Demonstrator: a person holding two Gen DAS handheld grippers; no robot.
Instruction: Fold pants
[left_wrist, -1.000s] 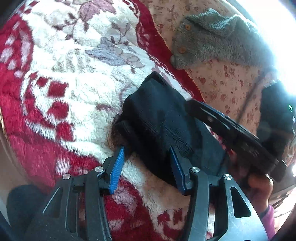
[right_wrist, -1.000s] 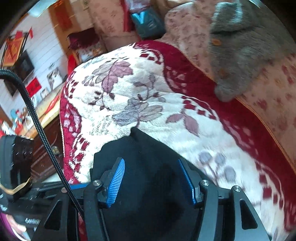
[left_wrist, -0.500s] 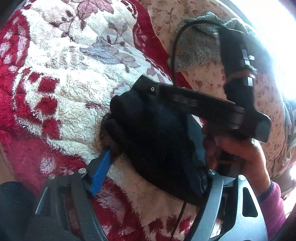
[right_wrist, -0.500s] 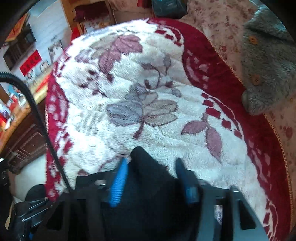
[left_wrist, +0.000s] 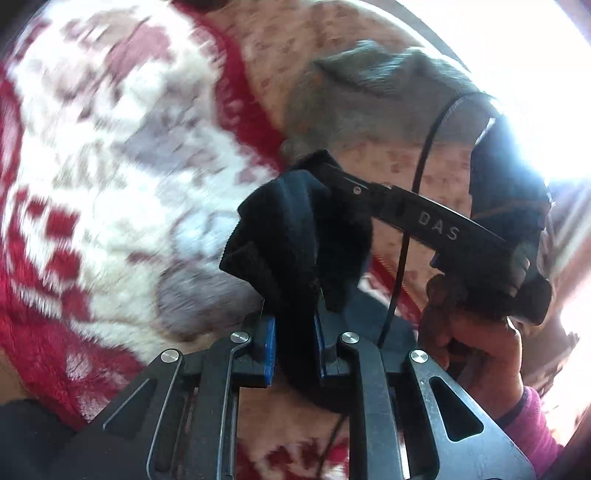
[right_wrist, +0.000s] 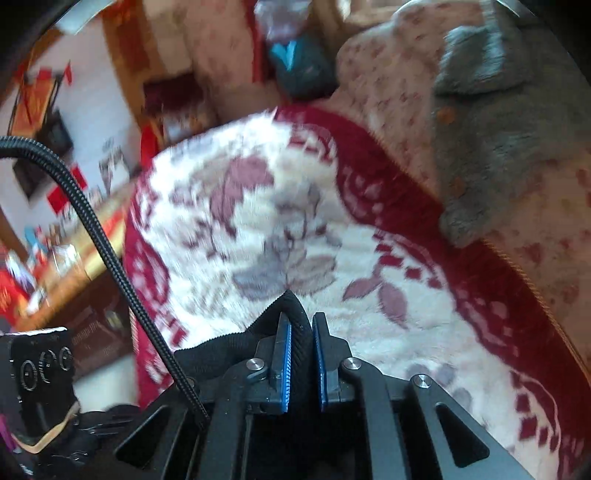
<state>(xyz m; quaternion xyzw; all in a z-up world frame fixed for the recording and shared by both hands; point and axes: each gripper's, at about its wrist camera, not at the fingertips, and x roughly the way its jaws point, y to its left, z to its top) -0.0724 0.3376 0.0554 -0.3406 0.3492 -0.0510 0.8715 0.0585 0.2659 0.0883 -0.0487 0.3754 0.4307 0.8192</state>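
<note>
Both of your tools are now clamped on the black pants (left_wrist: 291, 236). The left tool (left_wrist: 293, 349) has just closed its blue pads on a thick bunched fold, and the right tool (right_wrist: 301, 363) has just closed on a narrow ribbed edge (right_wrist: 295, 314), fabric filling the gap in each. In the left wrist view the right tool (left_wrist: 417, 218) reaches in from the right, held by your hand (left_wrist: 476, 332), and meets the same bundle at its far end. The pants hang gathered between the two tools, above the red-and-white floral blanket (right_wrist: 258, 229) near its red border; whether any part touches the blanket I cannot tell, as both views are blurred. Judgement: the garment looks compact and doubled already, so at least one fold seems made, but it is lifted and crumpled, not laid flat. Left to do: set it down, square the edges, release. A grey fleece garment (right_wrist: 491, 122) lies well apart on the floral sheet (right_wrist: 388, 74).
</note>
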